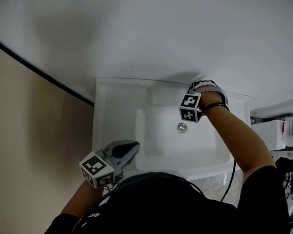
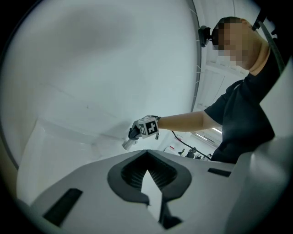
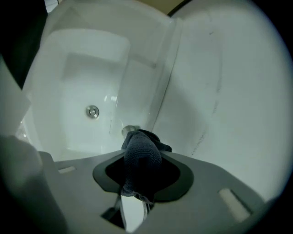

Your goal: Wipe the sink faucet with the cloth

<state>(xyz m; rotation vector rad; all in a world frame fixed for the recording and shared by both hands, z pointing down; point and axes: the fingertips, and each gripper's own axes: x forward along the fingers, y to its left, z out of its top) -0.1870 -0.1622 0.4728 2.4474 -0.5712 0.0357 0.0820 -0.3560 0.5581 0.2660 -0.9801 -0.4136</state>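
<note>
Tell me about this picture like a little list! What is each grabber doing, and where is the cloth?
Place: a white sink
Cloth: dark cloth, pinched in the right gripper
Faucet: faucet at the back of the sink, with the cloth right against it; only its shiny tip shows
Left gripper: left gripper, jaws together, holding nothing, over the sink's front left corner
Drain: drain, uncovered

A plain white wall (image 1: pixel 142 25) fills twelve o'clock. A beige panel (image 1: pixel 26 146) lies at nine o'clock, edged by a black strip (image 1: pixel 40 72). What may be white shelving (image 1: pixel 271 134) stands at three o'clock.
</note>
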